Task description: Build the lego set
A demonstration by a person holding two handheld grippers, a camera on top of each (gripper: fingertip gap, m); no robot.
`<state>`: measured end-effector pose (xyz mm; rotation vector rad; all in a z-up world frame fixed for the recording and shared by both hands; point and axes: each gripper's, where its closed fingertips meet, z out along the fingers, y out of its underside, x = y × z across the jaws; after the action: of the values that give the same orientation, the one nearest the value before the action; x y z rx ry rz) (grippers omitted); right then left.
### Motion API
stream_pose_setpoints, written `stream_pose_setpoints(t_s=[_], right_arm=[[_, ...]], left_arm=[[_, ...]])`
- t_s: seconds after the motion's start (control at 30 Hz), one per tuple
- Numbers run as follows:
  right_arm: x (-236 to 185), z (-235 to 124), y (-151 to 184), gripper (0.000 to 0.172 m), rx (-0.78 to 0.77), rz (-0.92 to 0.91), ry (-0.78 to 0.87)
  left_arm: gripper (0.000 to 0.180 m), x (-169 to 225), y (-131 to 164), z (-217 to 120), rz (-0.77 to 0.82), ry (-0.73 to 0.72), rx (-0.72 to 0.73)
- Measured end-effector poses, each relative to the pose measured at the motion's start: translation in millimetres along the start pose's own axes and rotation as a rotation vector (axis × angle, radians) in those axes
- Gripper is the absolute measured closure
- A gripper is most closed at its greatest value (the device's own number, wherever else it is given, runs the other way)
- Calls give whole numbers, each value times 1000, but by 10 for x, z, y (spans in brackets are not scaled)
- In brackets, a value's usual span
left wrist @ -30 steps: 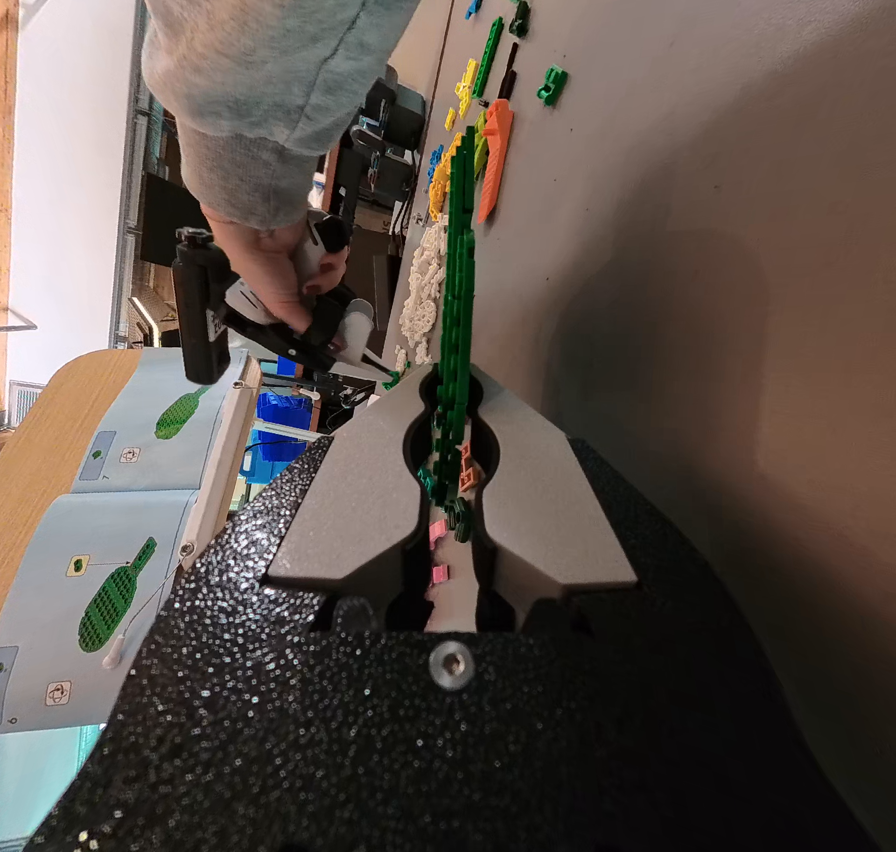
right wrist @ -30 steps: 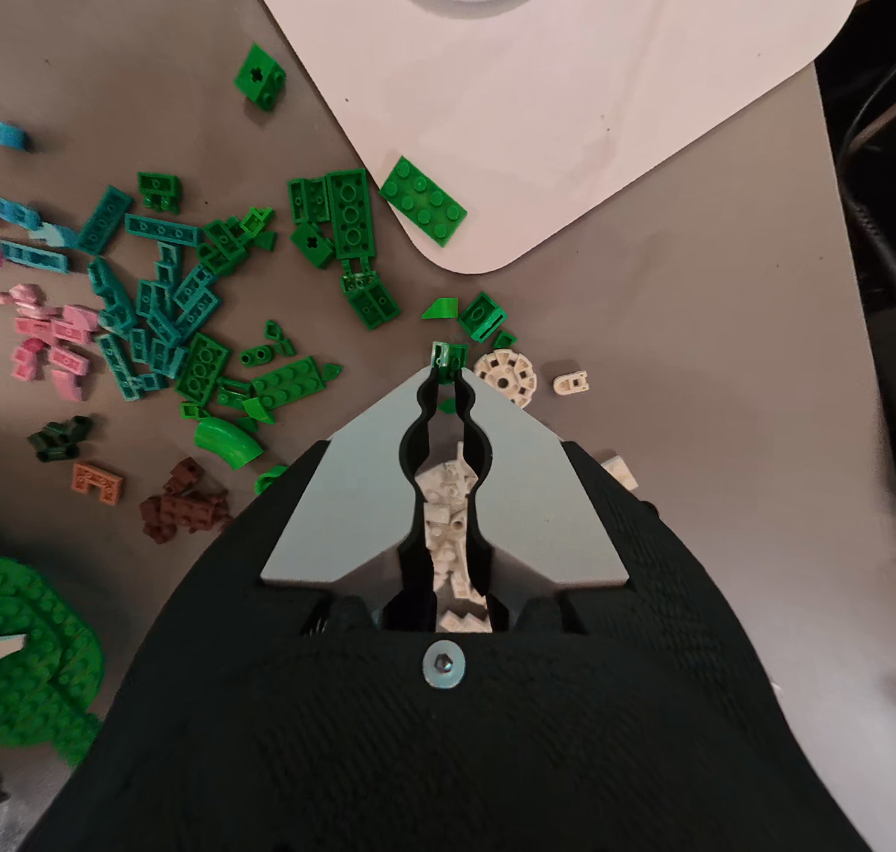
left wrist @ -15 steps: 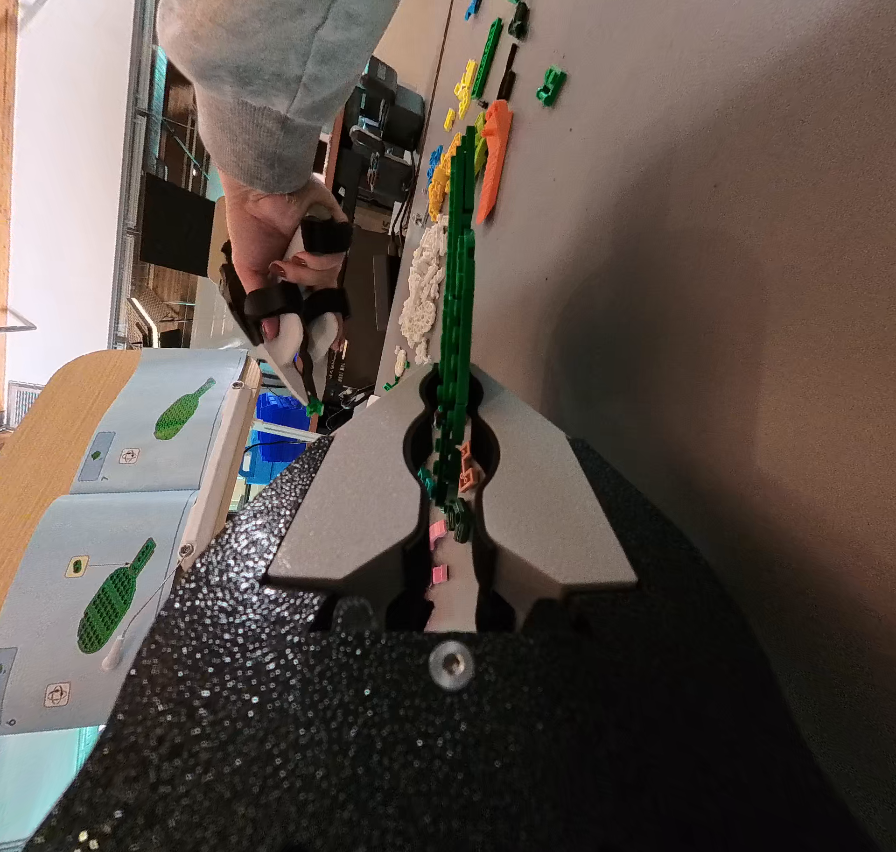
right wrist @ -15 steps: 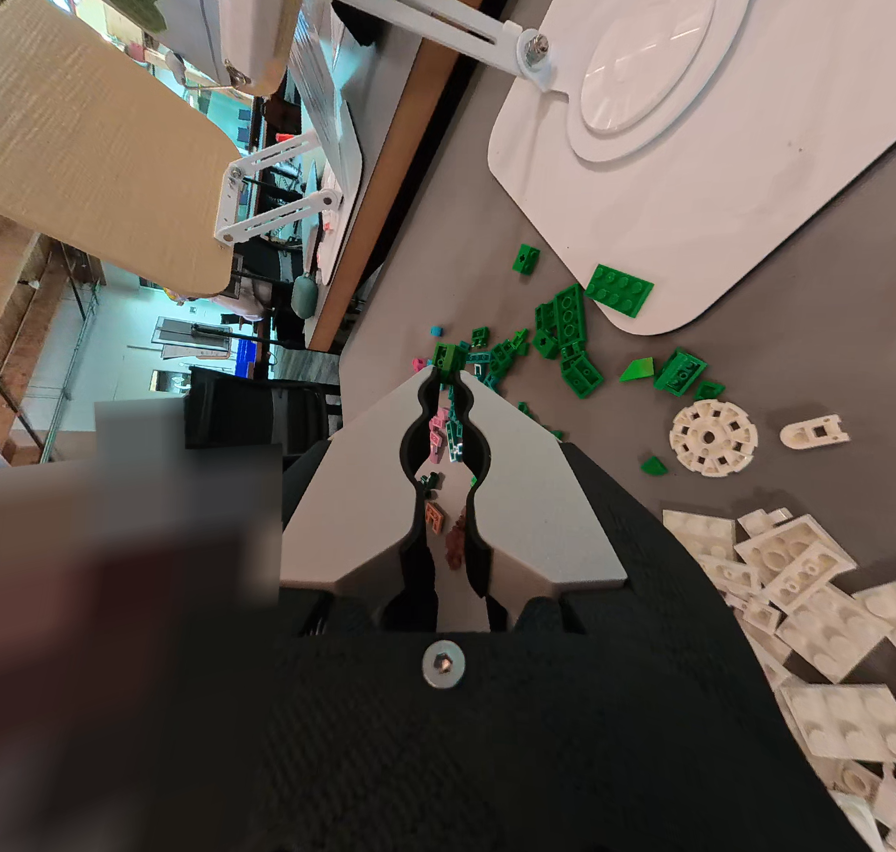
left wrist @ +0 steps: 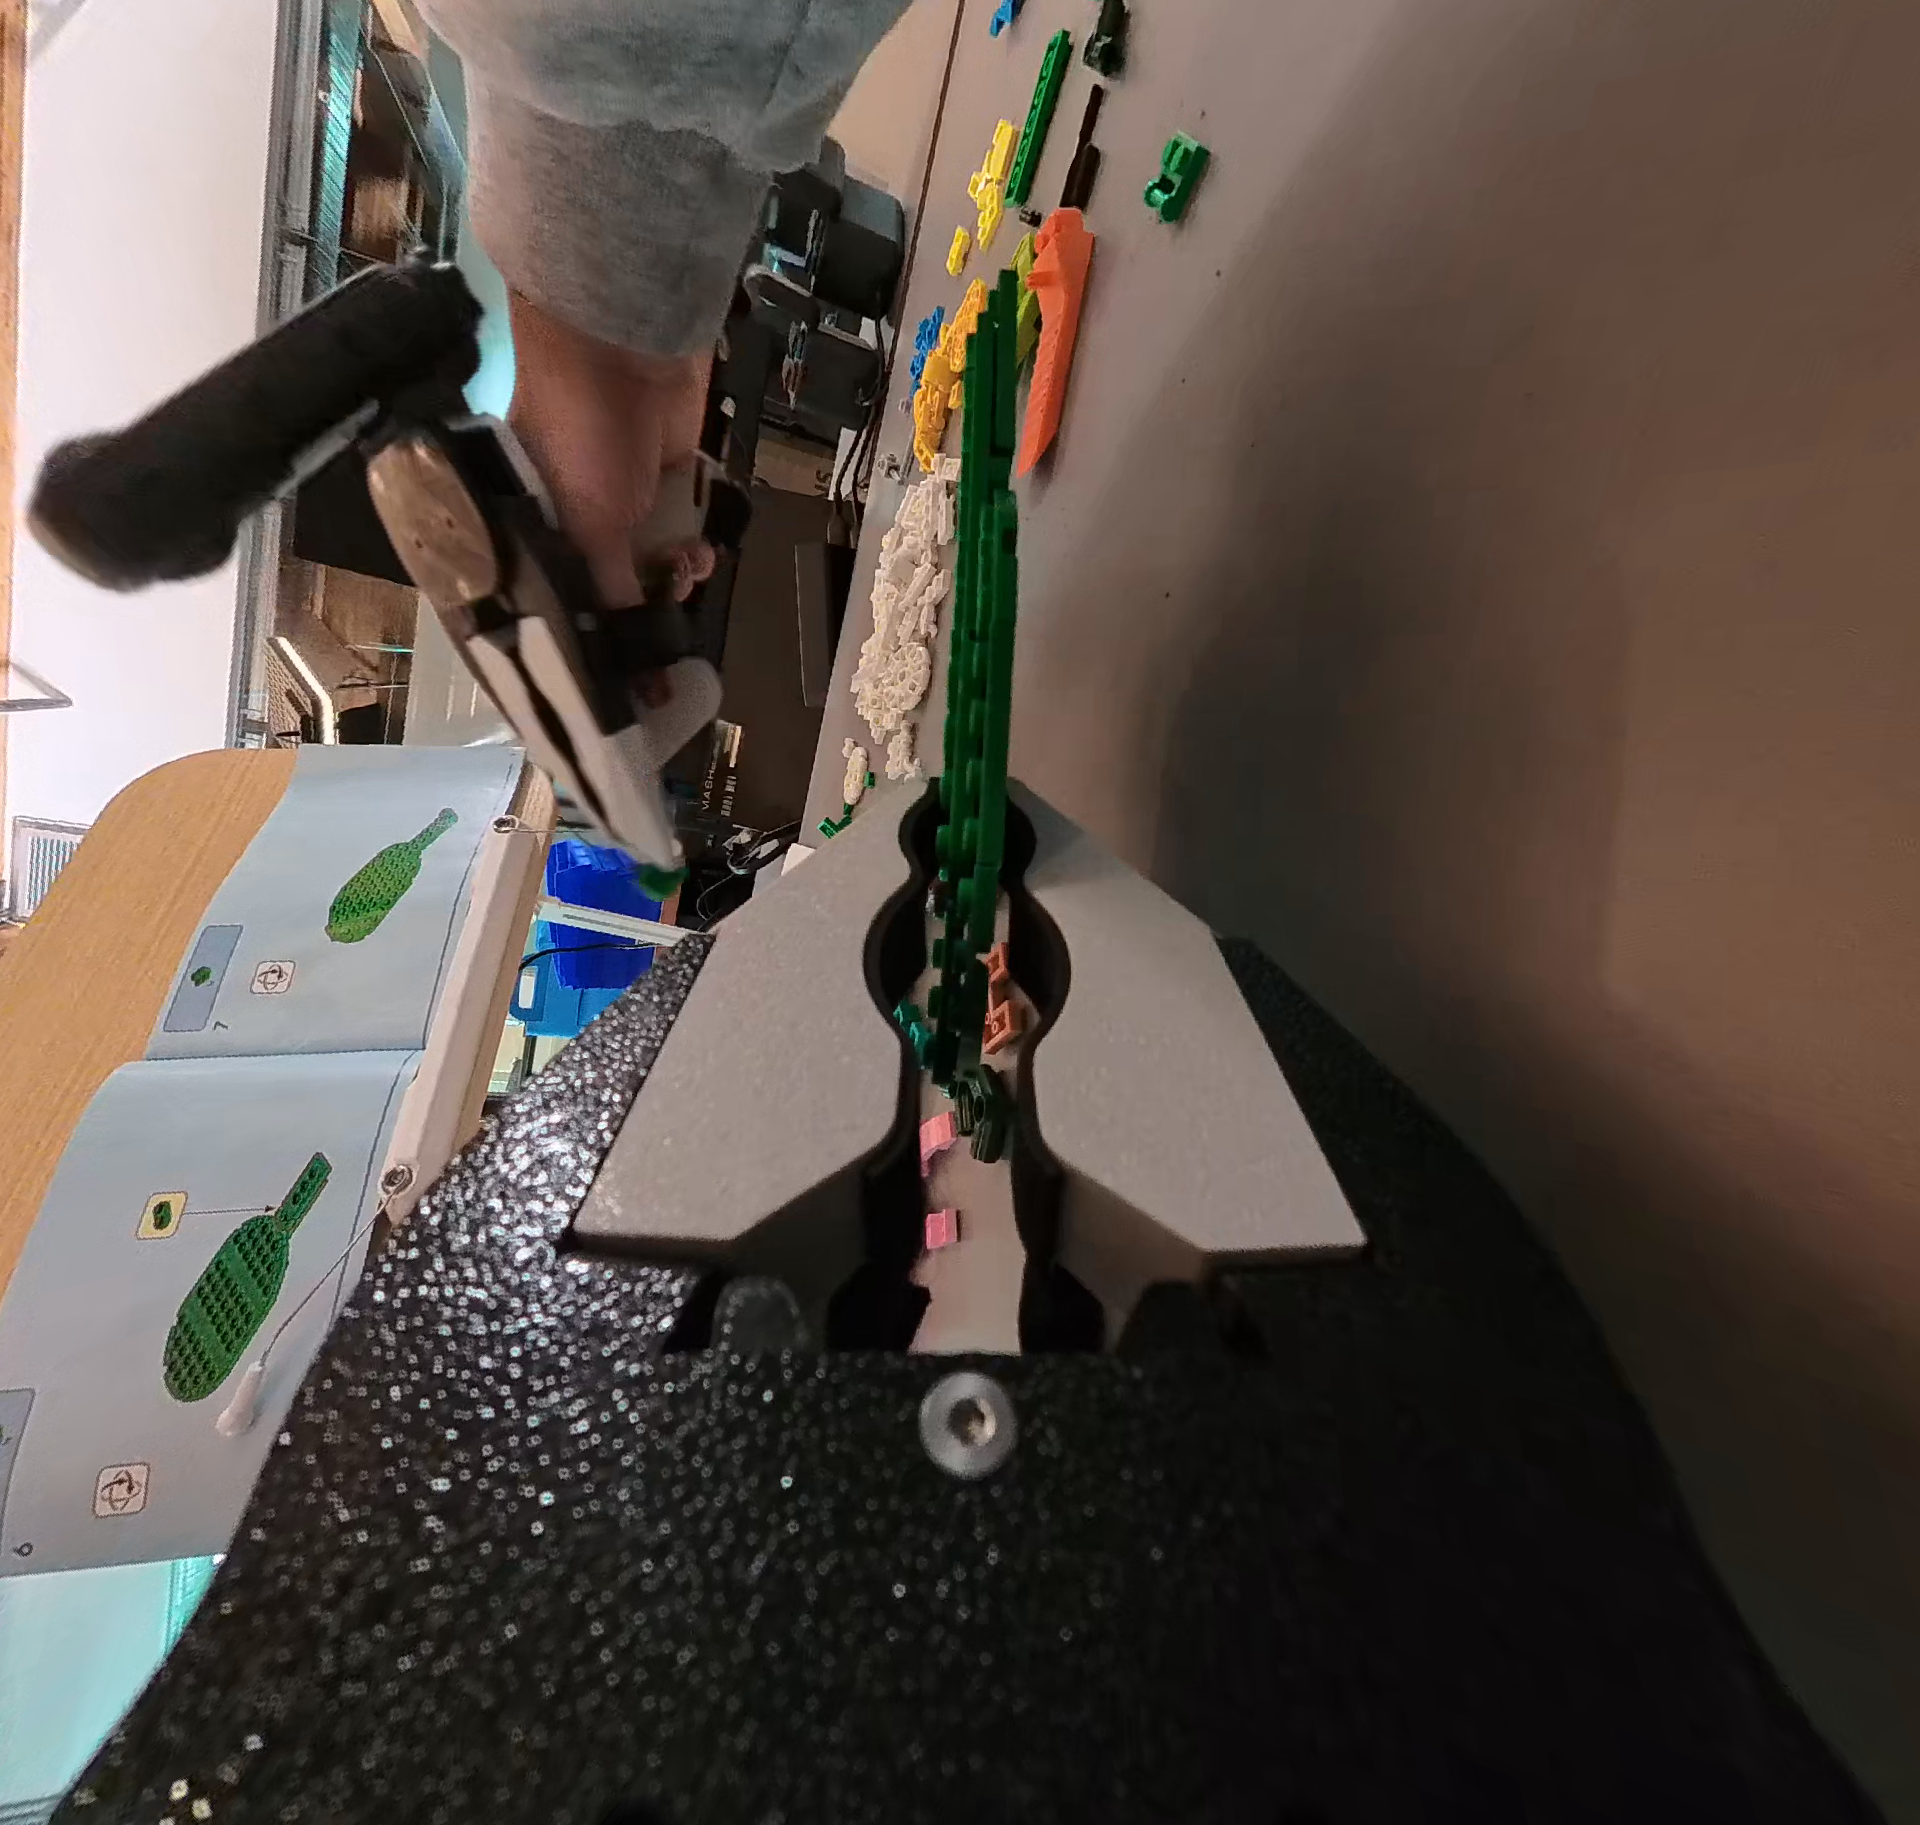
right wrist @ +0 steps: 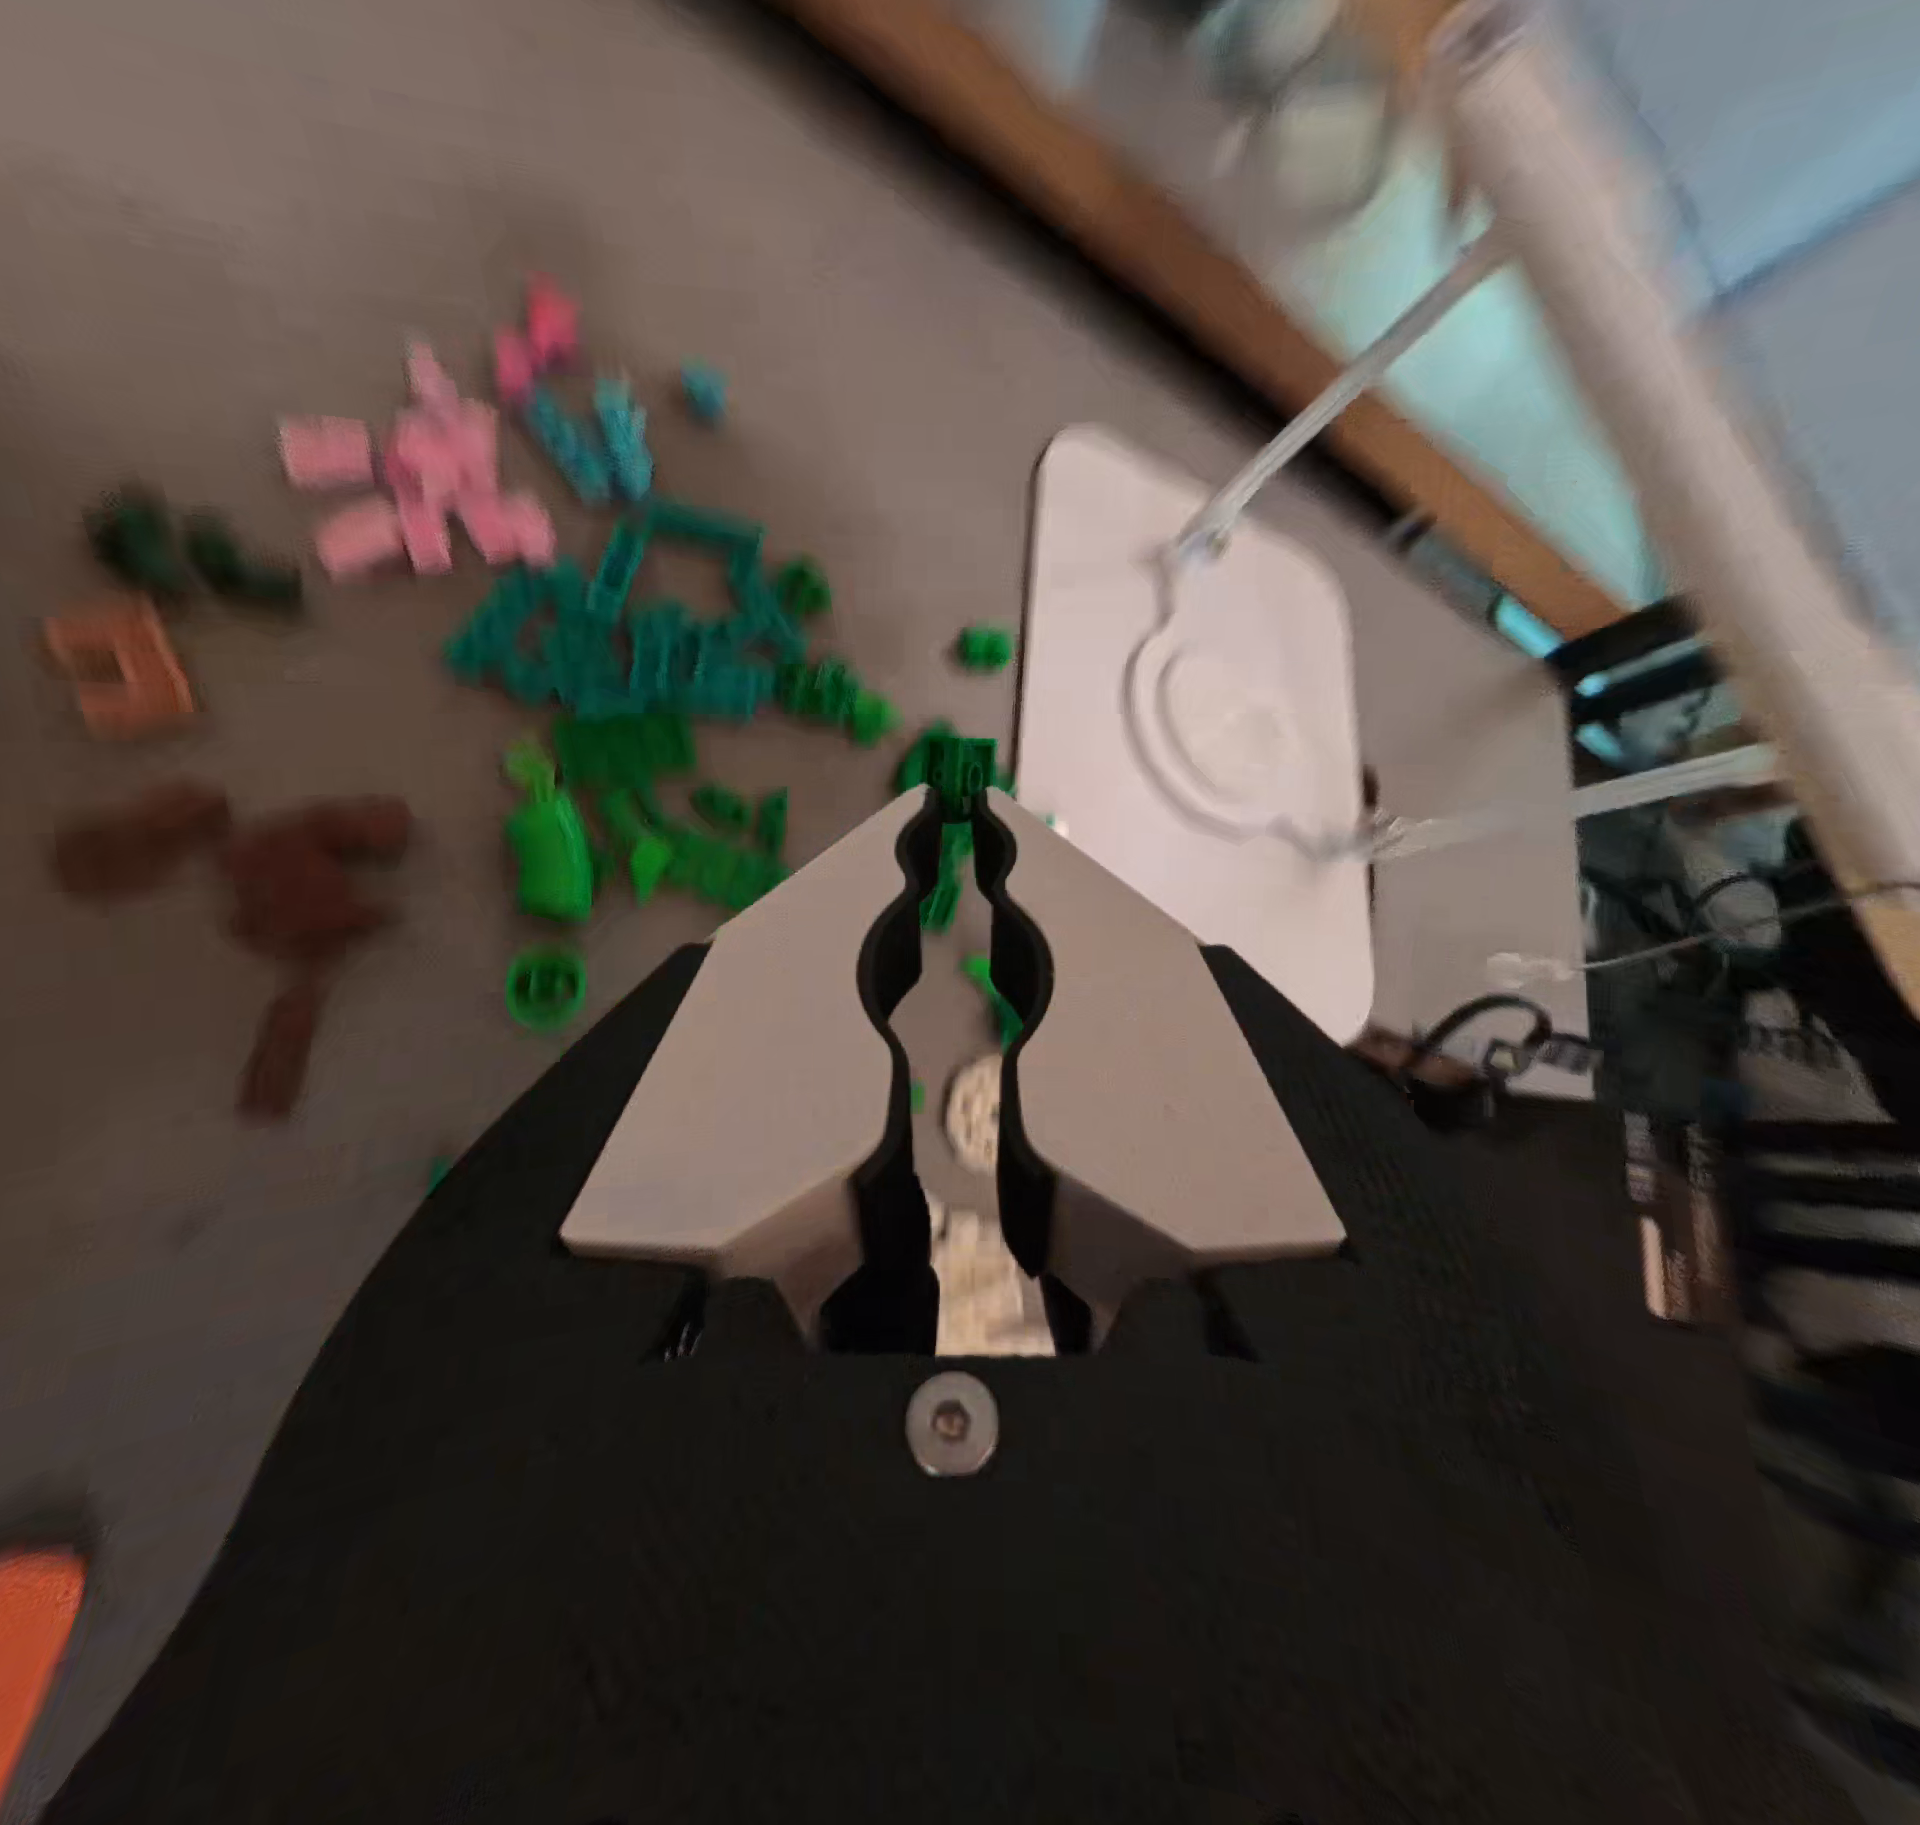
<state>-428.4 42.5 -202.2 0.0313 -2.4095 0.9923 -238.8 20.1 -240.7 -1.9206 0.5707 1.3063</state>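
In the left wrist view the left gripper (left wrist: 971,819) is nearly closed on the edge of a long green brick plate (left wrist: 982,570), which runs edge-on from between its fingertips up the middle of the frame. The grey fingers (left wrist: 821,944) sit tight on both sides of the plate. To the right of the plate the grey table (left wrist: 1507,632) is bare and wide, the freest room in this view. Along the plate's upper stretch lie an orange piece (left wrist: 1055,352), yellow bricks (left wrist: 951,373) and a heap of white bricks (left wrist: 904,622), all close to it.

At the left of that frame the right gripper (left wrist: 657,866) points down toward the lower centre, held by a hand (left wrist: 613,445) in a grey sleeve (left wrist: 644,92). A small green brick (left wrist: 661,877) sits pinched at its tip, in the air beside the left gripper's finger. Below it stands an open booklet (left wrist: 260,1100) on a stand at the frame's left edge.

The right wrist view is blurred. The right gripper (right wrist: 958,804) is almost closed with the small green brick (right wrist: 961,762) clamped at its fingertips. To the upper left lie green bricks (right wrist: 623,809), teal bricks (right wrist: 623,632), pink bricks (right wrist: 436,487) and brown bricks (right wrist: 291,871) scattered on the table (right wrist: 260,165). A white base plate (right wrist: 1195,736) lies just right of the fingertips, its near edge close beside the held brick
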Motion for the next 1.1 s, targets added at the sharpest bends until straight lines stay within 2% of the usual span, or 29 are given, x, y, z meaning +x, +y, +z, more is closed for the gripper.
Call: stream_pose_setpoints(t_s=[0.07, 0.17, 0.23, 0.27, 0.3, 0.37, 0.43, 0.5, 0.73, 0.83, 0.93, 1.0, 1.1], right_arm=[[-198, 69, 334, 167, -229, -102, -92], [-340, 132, 587, 167, -369, -168, -148], [-382, 162, 629, 167, -389, -142, -171], [-399, 171, 622, 159, -384, -108, -189], [-402, 167, 613, 144, -382, -58, -213], [-295, 151, 595, 129, -371, 81, -225], [-143, 148, 609, 130, -349, 187, -221], [-131, 132, 634, 141, -340, 231, -286], [-217, 63, 566, 146, -349, 246, -450], [-256, 79, 705, 142, -468, 148, -439], [-282, 94, 616, 137, -441, 161, -450], [-348, 99, 618, 127, -458, 201, -479], [-452, 81, 771, 111, -574, 179, -502]], left_arm=[[174, 5, 0, 0, 3, 1, -2], [175, 8, -6, 0, 8, 0, -1], [175, 10, -3, 0, 8, 1, -2], [175, 10, -4, -1, 8, 1, -2], [175, 8, -5, -2, 8, 0, -1], [175, 9, -6, -3, 6, 0, -1], [175, 9, -7, -3, 6, 0, -1], [174, 9, -7, -4, 6, 0, 0], [174, -2, -4, -8, -11, 0, 5], [174, -1, -3, -7, -12, 2, 4], [174, 1, -4, -8, -13, 3, 4], [174, 4, -4, -9, -10, 4, 3], [174, 6, -6, -8, -11, 5, 4]])
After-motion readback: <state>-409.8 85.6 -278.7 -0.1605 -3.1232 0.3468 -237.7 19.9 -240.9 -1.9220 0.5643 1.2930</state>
